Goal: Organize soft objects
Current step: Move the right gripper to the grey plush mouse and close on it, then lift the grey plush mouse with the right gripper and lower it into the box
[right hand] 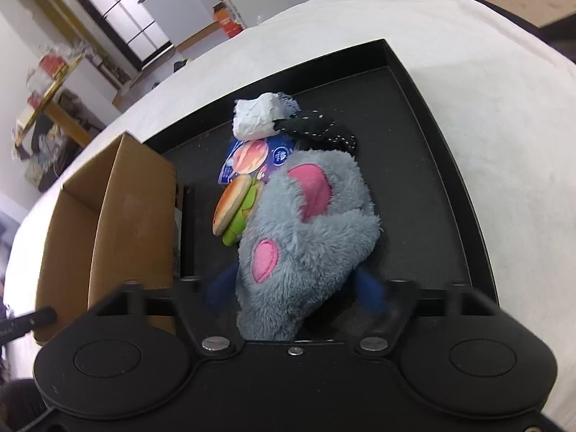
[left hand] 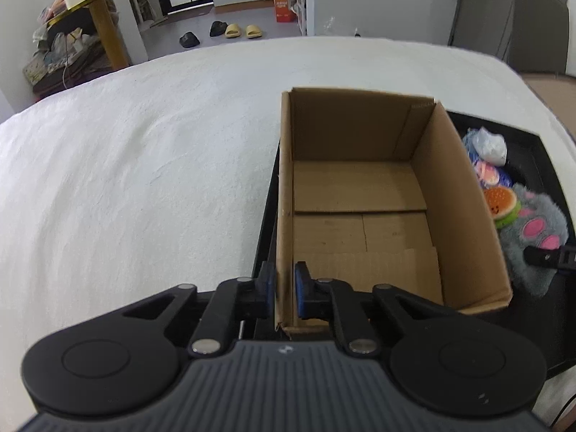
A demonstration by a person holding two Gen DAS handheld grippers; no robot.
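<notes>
An open cardboard box (left hand: 460, 198) stands on a black tray (right hand: 432, 144), with nothing lying inside it. My left gripper (left hand: 284, 284) is shut on the box's left wall near its front corner, one pad outside and one inside. To the box's right on the tray lies a grey plush paw (right hand: 306, 223) with pink pads. My right gripper (right hand: 297, 288) has its blue fingers pressed against both sides of the paw's near end. Behind the paw sit a burger toy (right hand: 234, 212), a blue printed packet (right hand: 252, 158), a white crumpled bundle (right hand: 255, 117) and a black dotted cloth (right hand: 316, 126).
The tray rests on a white textured cover (left hand: 144, 162) that spreads wide to the left of the box. Past its far edge are a grey floor with slippers (left hand: 239, 30) and a cluttered yellow table (left hand: 104, 18).
</notes>
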